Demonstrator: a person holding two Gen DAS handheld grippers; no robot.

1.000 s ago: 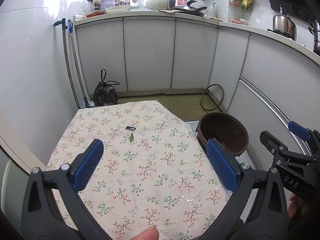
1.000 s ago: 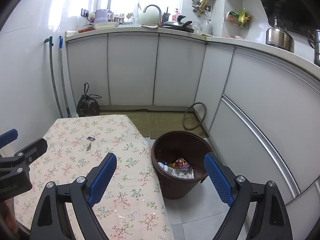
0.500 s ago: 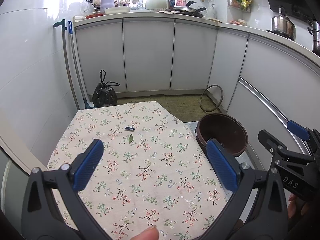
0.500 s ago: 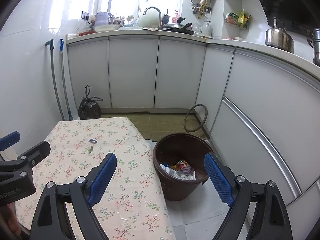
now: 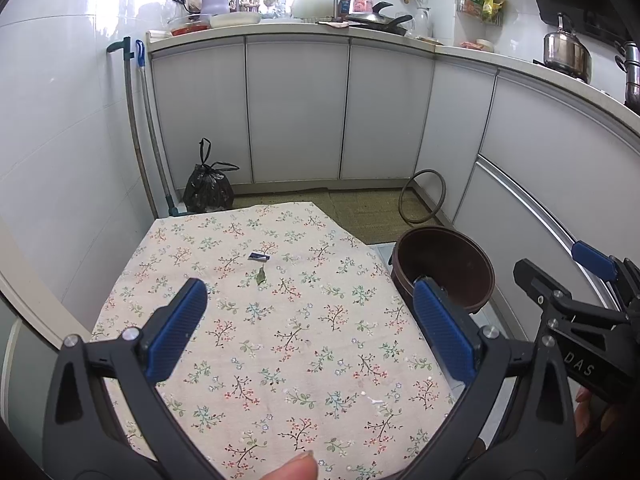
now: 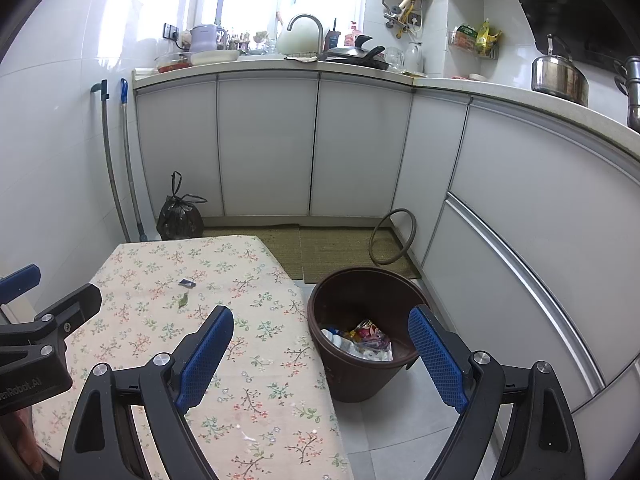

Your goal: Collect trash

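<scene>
I am holding the left gripper (image 5: 306, 316) and right gripper (image 6: 320, 356) wide apart, both empty. The blue scrap (image 5: 259, 256) and leaf (image 5: 261, 276) are lying mid-frame on the tablecloth (image 5: 280, 340) — I should be lowering flat, pinching one, then carrying it rightward to the bin (image 6: 362, 336).

The right claw (image 6: 320, 354) has risen and drawn back slightly, so the brown trash bin (image 6: 362, 376) and the desk (image 6: 256, 360) sit lower in its view.

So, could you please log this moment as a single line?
left gripper: open, empty | right gripper: open, empty | scrap, leaf: on table | bin: holds trash
</scene>
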